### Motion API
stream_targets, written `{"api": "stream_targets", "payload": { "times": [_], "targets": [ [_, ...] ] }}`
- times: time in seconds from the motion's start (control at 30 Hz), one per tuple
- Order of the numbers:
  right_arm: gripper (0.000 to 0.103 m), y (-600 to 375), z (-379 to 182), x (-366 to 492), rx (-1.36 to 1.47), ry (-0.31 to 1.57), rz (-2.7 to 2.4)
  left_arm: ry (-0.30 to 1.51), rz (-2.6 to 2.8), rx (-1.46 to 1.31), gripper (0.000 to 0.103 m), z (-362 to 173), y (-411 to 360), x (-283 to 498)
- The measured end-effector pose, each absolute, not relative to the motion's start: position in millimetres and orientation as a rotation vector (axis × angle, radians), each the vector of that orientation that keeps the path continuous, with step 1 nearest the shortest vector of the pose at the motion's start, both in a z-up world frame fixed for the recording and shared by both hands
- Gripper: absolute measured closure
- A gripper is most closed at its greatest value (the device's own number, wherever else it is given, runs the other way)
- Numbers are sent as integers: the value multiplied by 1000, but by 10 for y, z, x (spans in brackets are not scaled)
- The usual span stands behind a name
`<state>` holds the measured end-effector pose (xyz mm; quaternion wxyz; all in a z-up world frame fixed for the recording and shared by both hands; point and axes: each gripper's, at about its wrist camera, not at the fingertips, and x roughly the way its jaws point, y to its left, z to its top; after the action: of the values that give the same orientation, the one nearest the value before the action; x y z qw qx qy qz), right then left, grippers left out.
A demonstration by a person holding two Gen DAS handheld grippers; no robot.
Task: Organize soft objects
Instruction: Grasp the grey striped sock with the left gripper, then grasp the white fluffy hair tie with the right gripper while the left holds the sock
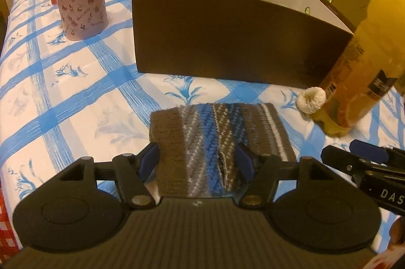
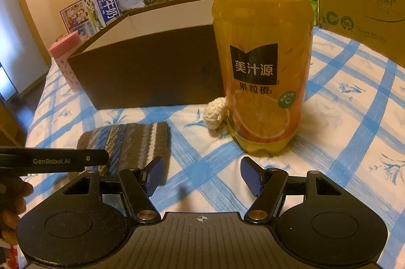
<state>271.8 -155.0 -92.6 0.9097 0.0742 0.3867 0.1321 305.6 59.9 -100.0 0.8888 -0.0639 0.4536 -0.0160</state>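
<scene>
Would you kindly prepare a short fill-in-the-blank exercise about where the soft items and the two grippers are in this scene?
1. The left gripper has its fingers on either side of the folded striped ____ cloth.
2. The fluffy white ball lies against the base of the ____ juice bottle.
3. The right gripper is open and holds ____.
4. The brown box stands ____ the cloth.

Missing words: knitted; orange; nothing; behind

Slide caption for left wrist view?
Left tongs open around folded striped knit cloth, brown box ahead.
</scene>
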Motion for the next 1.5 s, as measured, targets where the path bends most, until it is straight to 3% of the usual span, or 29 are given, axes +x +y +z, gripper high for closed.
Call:
{"api": "stream_targets", "payload": {
  "times": [0.2,0.37,0.43,0.57,0.93,1.27,1.5],
  "targets": [
    [35,-1493,-974,2810,158,794,266,927,-31,-152,40,-1072,601,3137],
    [35,-1448,-1014,2842,155,792,265,899,-27,-124,62,-1094,581,3153],
    [35,-1433,-1033,2855,152,795,265,882,-37,-127,81,-1088,598,3143],
    [35,-1418,-1057,2882,149,797,261,871,-46,-147,86,-1078,643,3136],
    [40,-1403,-1062,2988,129,781,255,802,154,-214,87,-958,1071,3157],
    [58,-1300,-1161,3138,180,744,158,824,176,-196,85,-1096,1091,3109],
    [66,-1242,-1199,3254,260,694,73,844,166,-236,75,-1073,1162,3098]
  ]
}}
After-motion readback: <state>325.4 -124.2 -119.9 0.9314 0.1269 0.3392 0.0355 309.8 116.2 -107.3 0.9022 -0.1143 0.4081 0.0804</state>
